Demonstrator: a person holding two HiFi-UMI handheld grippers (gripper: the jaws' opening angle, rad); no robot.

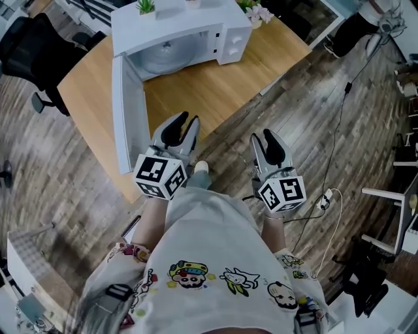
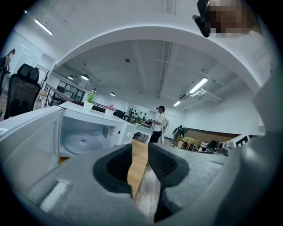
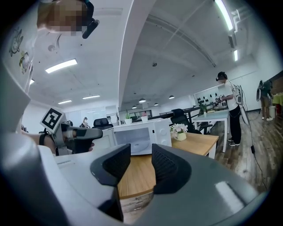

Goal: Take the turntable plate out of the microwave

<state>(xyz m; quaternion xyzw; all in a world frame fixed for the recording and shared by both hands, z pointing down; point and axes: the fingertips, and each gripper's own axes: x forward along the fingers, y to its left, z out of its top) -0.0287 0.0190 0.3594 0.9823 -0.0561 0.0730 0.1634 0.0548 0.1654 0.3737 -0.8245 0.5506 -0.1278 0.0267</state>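
Observation:
The white microwave (image 1: 228,29) stands at the far end of the wooden table (image 1: 202,91) with its door (image 1: 127,117) swung wide open towards me. The glass turntable plate (image 1: 166,55) lies flat inside the cavity; the left gripper view has the plate (image 2: 82,142) at the left. My left gripper (image 1: 184,125) hovers over the table's near edge, just right of the door, open and empty. Off the table's edge, over the floor, my right gripper (image 1: 264,138) is open and empty too. Its own view takes in the microwave (image 3: 137,137) ahead and the left gripper (image 3: 77,132) beside it.
A small plant (image 1: 145,6) stands on the microwave and a flower pot (image 1: 258,13) beside it. Black office chairs (image 1: 32,52) stand left of the table. Cables (image 1: 330,196) trail over the wooden floor at the right. A person (image 3: 227,106) stands far back at another table.

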